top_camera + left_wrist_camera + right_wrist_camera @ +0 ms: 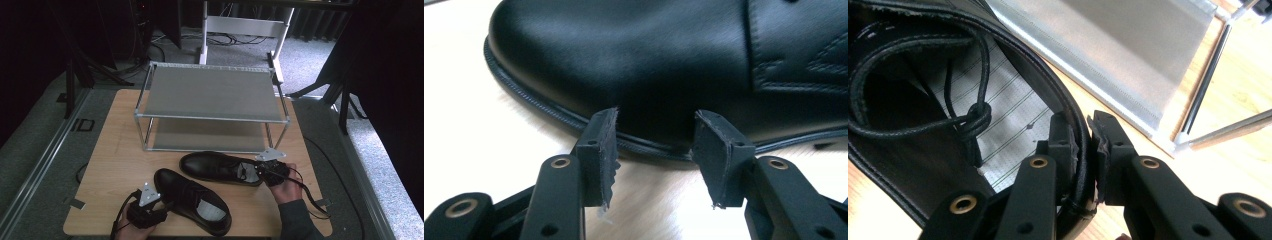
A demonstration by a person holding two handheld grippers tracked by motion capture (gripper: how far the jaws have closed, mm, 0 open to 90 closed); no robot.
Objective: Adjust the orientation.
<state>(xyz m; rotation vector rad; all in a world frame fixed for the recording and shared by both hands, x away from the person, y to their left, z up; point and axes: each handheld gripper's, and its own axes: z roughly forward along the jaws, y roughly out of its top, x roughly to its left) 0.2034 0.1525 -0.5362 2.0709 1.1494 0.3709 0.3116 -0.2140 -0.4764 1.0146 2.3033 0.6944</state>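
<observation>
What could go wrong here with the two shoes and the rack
The right gripper pinches only the thin heel collar of the far shoe, so lifted, the shoe may swing or slip out. Its loose lace could snag on the rack frame. The left gripper stands open at the near shoe's smooth, rounded toe; a grip there could slide off.

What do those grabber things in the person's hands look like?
Both are black. The left gripper and the right gripper each carry a grey three-cornered plate on top and trail a black cable. Their jaws have brass-coloured rivets. The person's right arm wears a dark grey sleeve.
</observation>
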